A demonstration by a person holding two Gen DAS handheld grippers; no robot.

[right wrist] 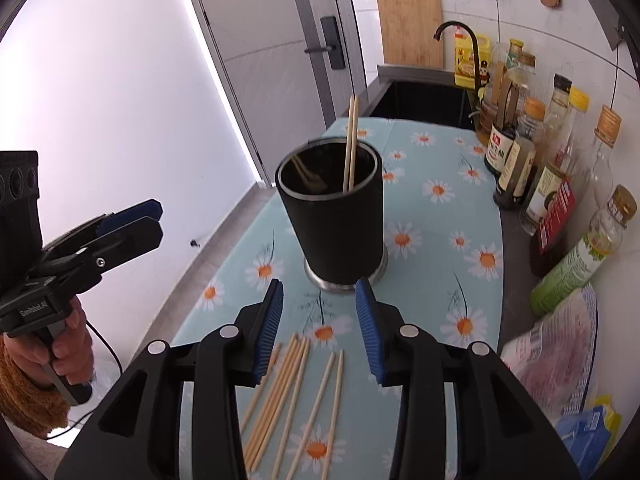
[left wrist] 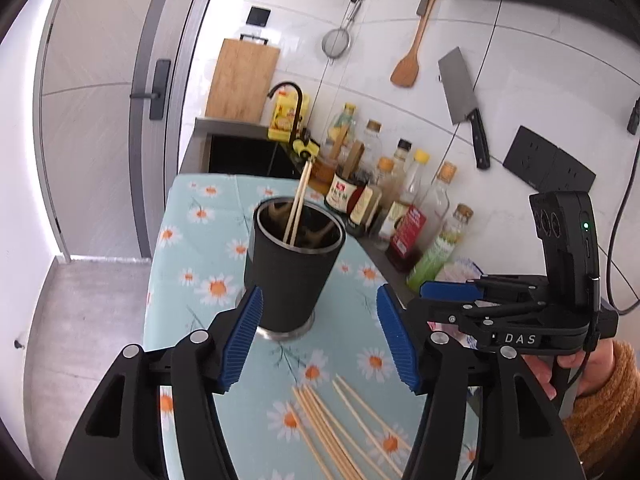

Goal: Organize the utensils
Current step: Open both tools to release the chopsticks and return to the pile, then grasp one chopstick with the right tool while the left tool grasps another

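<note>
Loose chopsticks [right wrist: 296, 392] lie lengthwise just under the empty, parted right claw [right wrist: 320, 332], the black holder [right wrist: 332, 216] upright beyond; left claw [left wrist: 320, 336] also parted, empty.

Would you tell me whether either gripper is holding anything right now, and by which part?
Nothing is held. The left gripper and right gripper both stand open and empty, above the loose chopsticks on the cloth, near the black holder.
</note>
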